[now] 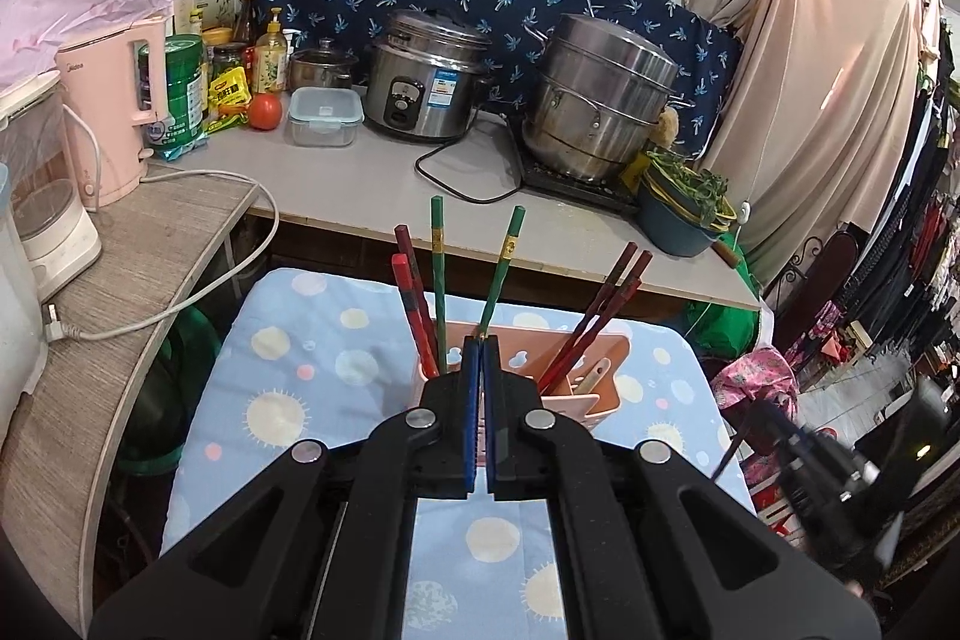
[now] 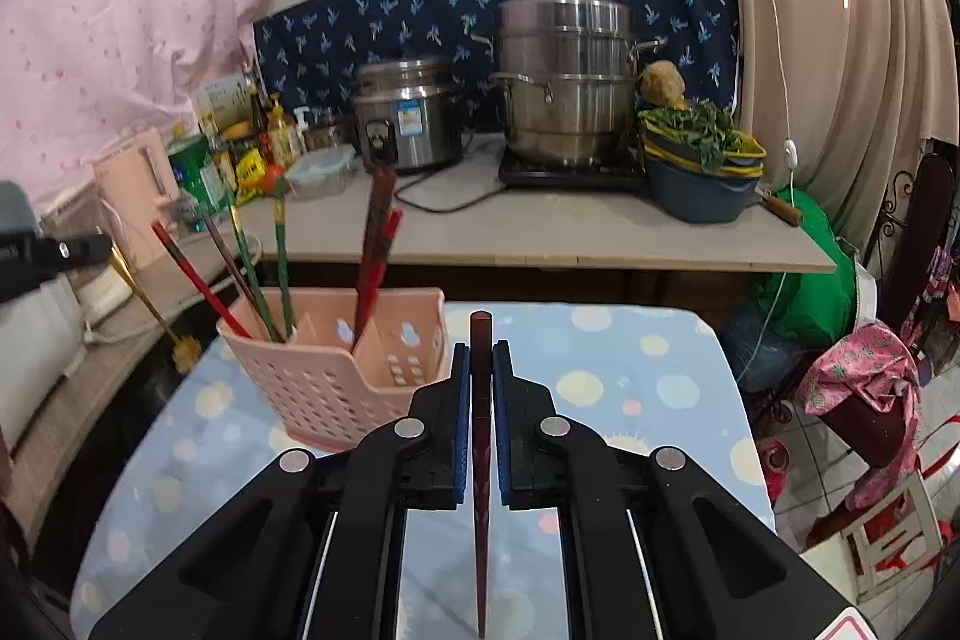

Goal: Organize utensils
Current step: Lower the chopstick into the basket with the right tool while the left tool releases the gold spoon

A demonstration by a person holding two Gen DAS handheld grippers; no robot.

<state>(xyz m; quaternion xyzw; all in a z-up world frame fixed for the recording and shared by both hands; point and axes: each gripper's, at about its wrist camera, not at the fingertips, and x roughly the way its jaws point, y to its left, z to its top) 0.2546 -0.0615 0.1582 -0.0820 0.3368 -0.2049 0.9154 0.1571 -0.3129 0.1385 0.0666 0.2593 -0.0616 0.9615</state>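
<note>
A pink slotted utensil basket (image 2: 336, 370) stands on a small table with a blue dotted cloth (image 2: 630, 388). Red, green and dark brown chopsticks (image 2: 372, 244) stand in its compartments. In the left wrist view the basket (image 1: 600, 370) is just beyond my left gripper (image 1: 482, 340), which is shut and seems empty. My right gripper (image 2: 481, 346) is shut on a dark brown chopstick (image 2: 481, 460) that runs along the fingers, right of the basket and above the cloth. The left gripper (image 2: 90, 247) shows at the left edge of the right wrist view, with a gold utensil (image 2: 150, 304) below it.
Behind the small table is a counter (image 1: 372, 184) with a rice cooker (image 1: 426, 76), a steel steamer pot (image 1: 600, 100), a blue bowl of greens (image 1: 684, 208), a plastic box (image 1: 324, 115), bottles and a pink kettle (image 1: 114, 100). A white cord (image 1: 198, 280) hangs at left.
</note>
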